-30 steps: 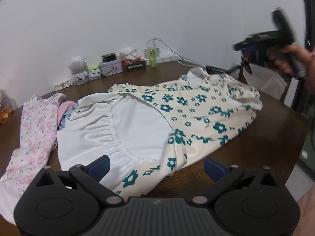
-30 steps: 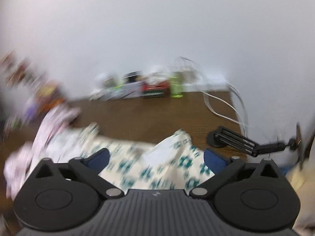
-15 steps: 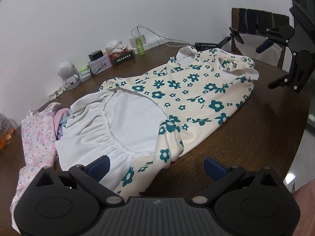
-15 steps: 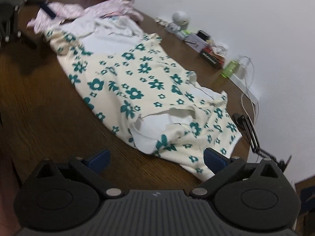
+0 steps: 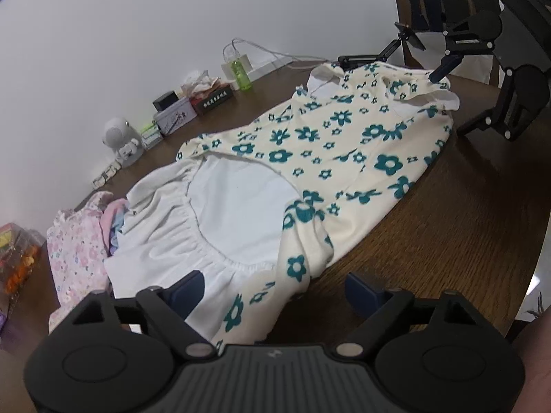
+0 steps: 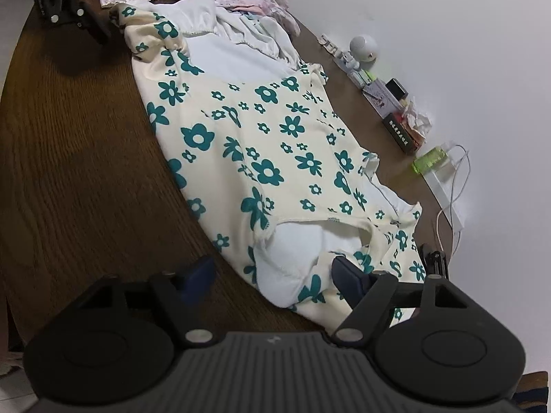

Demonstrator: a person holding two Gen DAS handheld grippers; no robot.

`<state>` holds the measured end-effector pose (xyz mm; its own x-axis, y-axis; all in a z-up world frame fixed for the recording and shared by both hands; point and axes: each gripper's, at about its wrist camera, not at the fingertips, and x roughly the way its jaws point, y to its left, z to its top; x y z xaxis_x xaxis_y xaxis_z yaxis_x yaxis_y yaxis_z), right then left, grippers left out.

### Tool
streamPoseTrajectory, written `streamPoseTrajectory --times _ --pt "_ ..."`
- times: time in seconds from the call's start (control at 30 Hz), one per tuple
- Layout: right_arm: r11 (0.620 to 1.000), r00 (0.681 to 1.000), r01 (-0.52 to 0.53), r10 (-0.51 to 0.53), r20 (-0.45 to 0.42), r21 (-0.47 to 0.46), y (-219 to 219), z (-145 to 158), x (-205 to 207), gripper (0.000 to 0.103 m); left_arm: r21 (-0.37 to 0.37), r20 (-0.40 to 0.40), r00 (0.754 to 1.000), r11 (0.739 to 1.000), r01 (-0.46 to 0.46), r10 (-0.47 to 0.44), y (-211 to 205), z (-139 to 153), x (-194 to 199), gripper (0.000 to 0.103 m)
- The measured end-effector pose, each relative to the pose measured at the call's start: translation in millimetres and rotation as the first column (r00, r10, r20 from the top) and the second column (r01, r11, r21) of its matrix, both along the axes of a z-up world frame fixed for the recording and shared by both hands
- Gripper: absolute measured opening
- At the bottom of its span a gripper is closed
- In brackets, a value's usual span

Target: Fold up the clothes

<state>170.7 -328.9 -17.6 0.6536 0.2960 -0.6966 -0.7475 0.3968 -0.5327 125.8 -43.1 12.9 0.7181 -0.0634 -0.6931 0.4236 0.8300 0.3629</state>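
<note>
A cream dress with teal flowers lies spread on the brown wooden table, its white lining turned up at the hem. My left gripper is open just above the hem end. My right gripper is open just above the collar and sleeve end of the dress. The right gripper also shows in the left wrist view at the far end of the dress. The left gripper shows in the right wrist view near the hem. Neither holds cloth.
A pink floral garment lies left of the dress. Along the wall stand a small white robot toy, tins and boxes, a green bottle and white cables. A chair stands at the far end.
My right gripper has swung from up in the air down to the collar end of the dress. My left gripper has moved in closer over the hem.
</note>
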Motion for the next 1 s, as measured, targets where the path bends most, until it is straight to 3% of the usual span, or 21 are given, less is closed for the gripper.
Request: streamPoseTrajectory --times 0.17,0.27,0.33,0.47,0.63,0.73,0.83,1.0 --pt "1.000 1.000 -0.003 0.004 -0.024 0.004 2 0 11 0.055 0.034 -0.013 1.000 0.999 -0.001 0.001 -2 -5 2 0.078" --pt "1.000 0.999 -0.025 0.024 -0.048 -0.015 7 0 13 0.035 0.058 -0.034 0.999 0.998 0.028 -0.026 -4 -8 4 0.058" --pt "0.999 0.998 -0.039 0.037 -0.058 -0.037 11 -2 13 0.021 0.075 -0.051 0.998 0.996 0.051 -0.047 -5 -10 6 0.040" --pt "0.996 0.996 -0.054 0.049 -0.069 -0.066 18 -5 11 0.007 0.076 -0.080 0.993 0.993 0.089 -0.083 -3 -10 7 0.030" --pt "0.996 0.997 -0.052 0.048 -0.053 -0.078 21 -7 5 0.006 0.026 -0.095 0.993 0.997 0.076 -0.073 8 -9 9 0.030" --pt "0.995 0.998 -0.046 0.042 -0.041 -0.086 22 -8 3 0.006 0.034 -0.084 0.993 0.996 0.082 -0.079 8 -9 6 0.029" --pt "0.994 0.999 -0.044 0.041 -0.035 -0.095 24 -9 0 0.006 0.057 -0.077 0.992 0.993 0.103 -0.099 6 -10 3 0.012" --pt "0.994 0.999 -0.043 0.040 -0.034 -0.099 27 -9 -3 0.005 0.094 -0.081 0.988 0.986 0.137 -0.129 4 -10 3 0.006"
